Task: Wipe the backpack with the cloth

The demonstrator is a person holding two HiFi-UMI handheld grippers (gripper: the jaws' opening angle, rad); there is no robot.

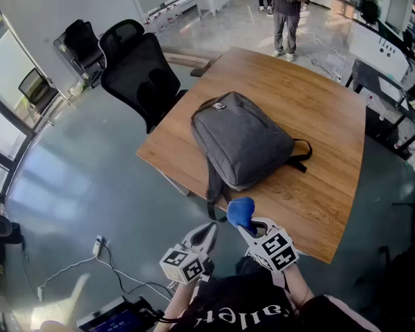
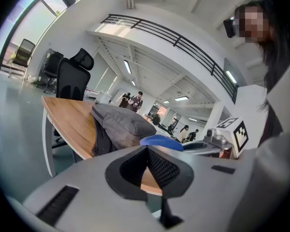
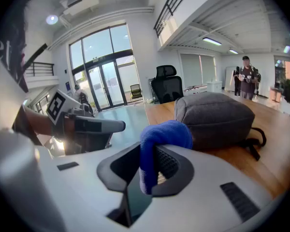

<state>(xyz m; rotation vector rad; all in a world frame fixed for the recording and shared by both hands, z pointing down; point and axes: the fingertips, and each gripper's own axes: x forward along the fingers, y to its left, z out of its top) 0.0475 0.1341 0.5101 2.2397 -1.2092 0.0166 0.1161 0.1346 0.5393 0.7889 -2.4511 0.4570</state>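
- Right gripper (image 1: 250, 225): clenched on the blue cloth (image 1: 240, 211). The right gripper view shows the cloth (image 3: 164, 135) pinched between the pads, with a rounded bunch standing out past the jaw tips.
- Left gripper (image 1: 208, 229): jaws closed on each other with nothing between them. It is held just beside the right one, close to your body.
- Backpack (image 1: 242, 140): grey, lying flat on the wooden table (image 1: 325, 185) towards the near-left edge. A strap hangs over that edge and another loop lies on the wood at the right side.
- Contact: none. The cloth is short of the table edge and clear of the bag, so the wiping is judged not yet begun.
- Approach: bring the bunched end of the cloth down onto the broad top panel. Lead with the fabric rather than the jaw tips, so that hard plastic does not scrape the bag.
- Stroke: work along the panel in long, overlapping passes. Keep the pressure light, because the soft shell will probably dent and drag.
- Restraint: the bag sits near the edge and may slide. Consider resting your left gripper on it to steady it.
- Risk: the hanging strap could snag the jaws, so keep clear of it.
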